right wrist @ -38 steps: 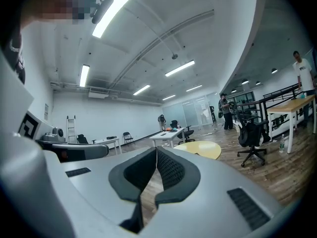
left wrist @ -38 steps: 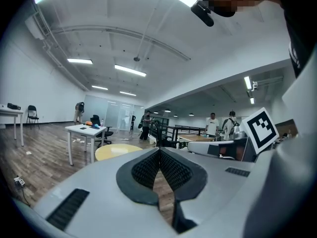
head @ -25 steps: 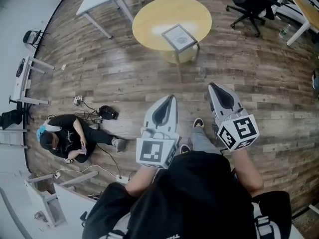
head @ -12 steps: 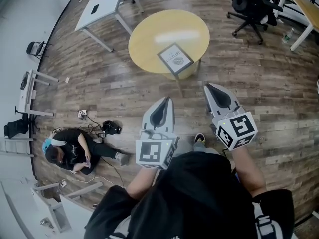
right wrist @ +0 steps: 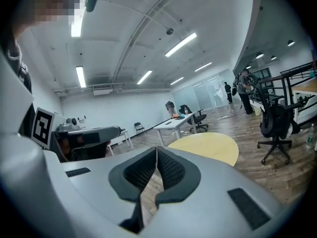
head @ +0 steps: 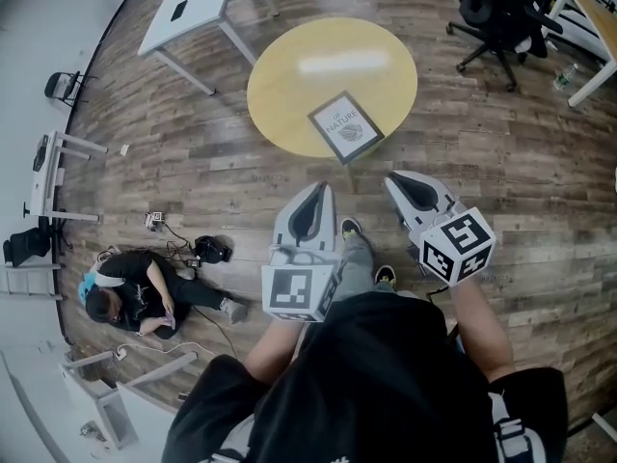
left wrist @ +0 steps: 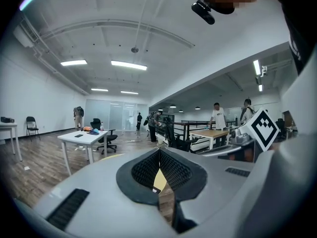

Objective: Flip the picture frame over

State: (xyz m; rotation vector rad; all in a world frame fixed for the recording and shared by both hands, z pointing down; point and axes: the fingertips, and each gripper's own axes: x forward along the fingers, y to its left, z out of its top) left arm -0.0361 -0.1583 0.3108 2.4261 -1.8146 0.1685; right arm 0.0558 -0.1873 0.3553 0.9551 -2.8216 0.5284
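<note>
- Here, in the head view, we hold the left gripper (head: 321, 191) and the right gripper (head: 397, 179) side by side in the lower middle of the frame. Both point towards the top, over the brown wood-plank floor (head: 193, 162).
- The dark-edged rectangular picture frame (head: 345, 127) lies flat with its printed face up. It sits near the lower edge of the round yellow wooden table (head: 289, 75) in the upper middle, and neither gripper touches it.
- A white rectangular desk (head: 188, 8) stands at the upper left and a black swivel office chair (head: 496, 13) at the upper right. A person in dark clothes (head: 130, 297) sits on the floor at the lower left.
- In the left gripper view, we see the left gripper's black ribbed pads (left wrist: 143, 170) meeting at their tips in the lower middle, with nothing clamped. A sliver of the yellow table top shows through the slit below them. The white desk stands at the left and the right gripper shows at the right edge.
- In the right gripper view, the right gripper's pads (right wrist: 138, 171) are likewise pressed together and empty. The yellow table lies beyond them at the centre right. The office chair is at the right and the left gripper's grey body at the left.
</note>
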